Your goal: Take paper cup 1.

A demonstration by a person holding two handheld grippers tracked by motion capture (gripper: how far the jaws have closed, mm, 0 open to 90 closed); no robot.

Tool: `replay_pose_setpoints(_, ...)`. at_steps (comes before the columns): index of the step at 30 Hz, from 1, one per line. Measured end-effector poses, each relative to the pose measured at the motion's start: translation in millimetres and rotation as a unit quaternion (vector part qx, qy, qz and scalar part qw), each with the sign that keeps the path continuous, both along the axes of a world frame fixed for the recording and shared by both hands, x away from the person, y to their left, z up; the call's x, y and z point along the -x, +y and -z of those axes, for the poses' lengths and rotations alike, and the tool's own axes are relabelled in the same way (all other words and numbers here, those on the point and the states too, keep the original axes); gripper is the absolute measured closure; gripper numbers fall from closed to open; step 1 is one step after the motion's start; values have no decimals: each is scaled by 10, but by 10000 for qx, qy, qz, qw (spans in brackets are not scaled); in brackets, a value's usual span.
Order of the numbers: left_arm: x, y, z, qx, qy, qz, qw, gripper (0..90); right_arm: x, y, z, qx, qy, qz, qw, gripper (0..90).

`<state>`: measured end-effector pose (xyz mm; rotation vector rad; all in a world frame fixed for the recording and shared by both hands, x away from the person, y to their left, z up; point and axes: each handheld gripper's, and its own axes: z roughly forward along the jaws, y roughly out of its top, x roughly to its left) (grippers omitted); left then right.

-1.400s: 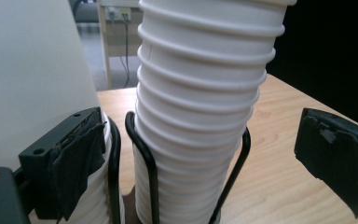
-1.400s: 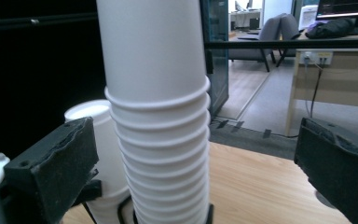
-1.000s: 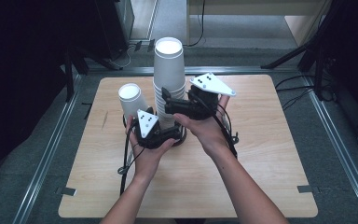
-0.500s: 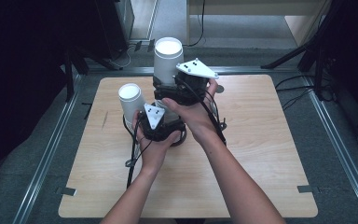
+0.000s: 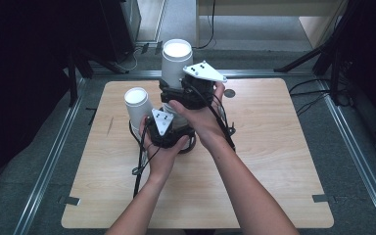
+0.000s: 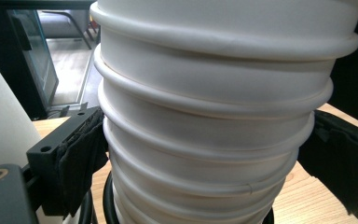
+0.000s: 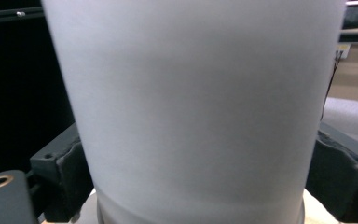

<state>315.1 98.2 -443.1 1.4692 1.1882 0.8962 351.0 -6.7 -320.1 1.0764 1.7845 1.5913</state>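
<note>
Both hands reach forward together: the left gripper (image 5: 169,128) clamps the stack of cups (image 6: 214,121) low, and the right gripper (image 5: 188,90), at its 1 o'clock, has just been closing on the top cup (image 5: 177,61), above a wooden table (image 5: 274,156).

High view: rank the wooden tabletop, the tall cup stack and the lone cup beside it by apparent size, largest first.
1. Wooden tabletop.
2. Tall cup stack, partly hidden by the grippers.
3. Lone cup, shorter; its rim looks slightly narrower, though the stack's rim sits nearer the camera.
</note>
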Motion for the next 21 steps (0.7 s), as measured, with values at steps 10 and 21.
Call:
replay_pose_setpoints(10, -2, 1, 2, 23, -14, 2, 10000, 46, 33, 3, -97, -55, -232, 48, 9997, 115)
replay_pose_setpoints(21, -3, 16, 9, 70, -16, 60, 10000, 44, 36, -8, -112, 57, -75, 6, 10000, 98)
